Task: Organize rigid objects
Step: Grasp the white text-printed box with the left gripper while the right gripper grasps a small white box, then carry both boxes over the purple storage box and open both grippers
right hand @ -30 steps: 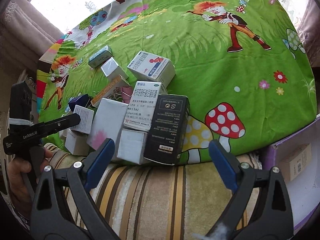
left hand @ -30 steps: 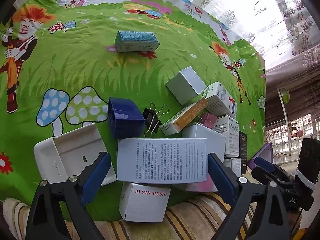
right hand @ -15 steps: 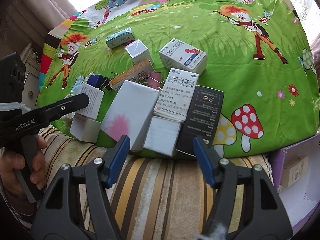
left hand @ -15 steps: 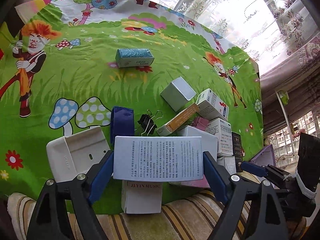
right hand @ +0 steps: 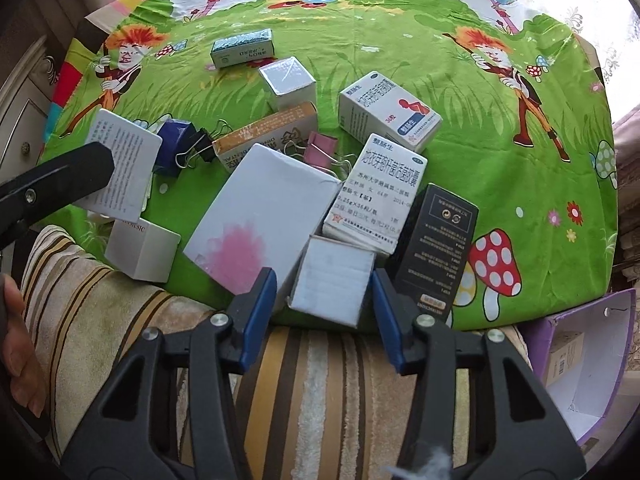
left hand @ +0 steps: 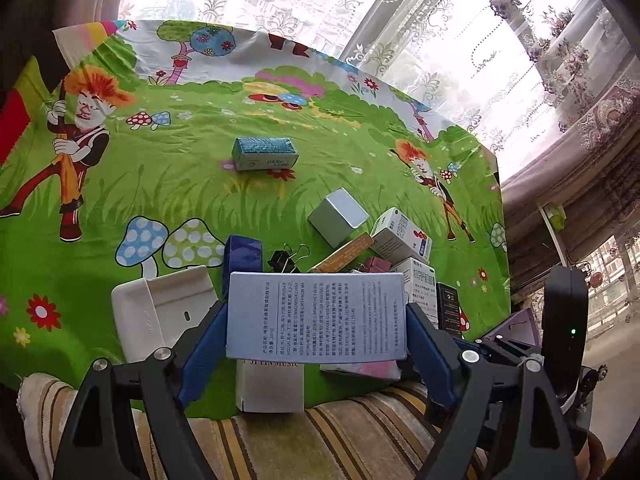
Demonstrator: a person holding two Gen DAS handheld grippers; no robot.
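Left tongs (left hand: pixel 316 336) clamp printed box (left hand: pixel 316 316) | right tongs (right hand: pixel 324 312) closing astride small white box (right hand: pixel 332 282)

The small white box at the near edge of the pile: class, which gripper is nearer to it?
Right. The right gripper straddles the small white box, jaws closing around it. The left gripper, off to the side, holds the printed white box.

Both grippers (right hand: pixel 324 292) have black frames, silver screws, blue pads (left hand: pixel 202 344), perhaps rubber.
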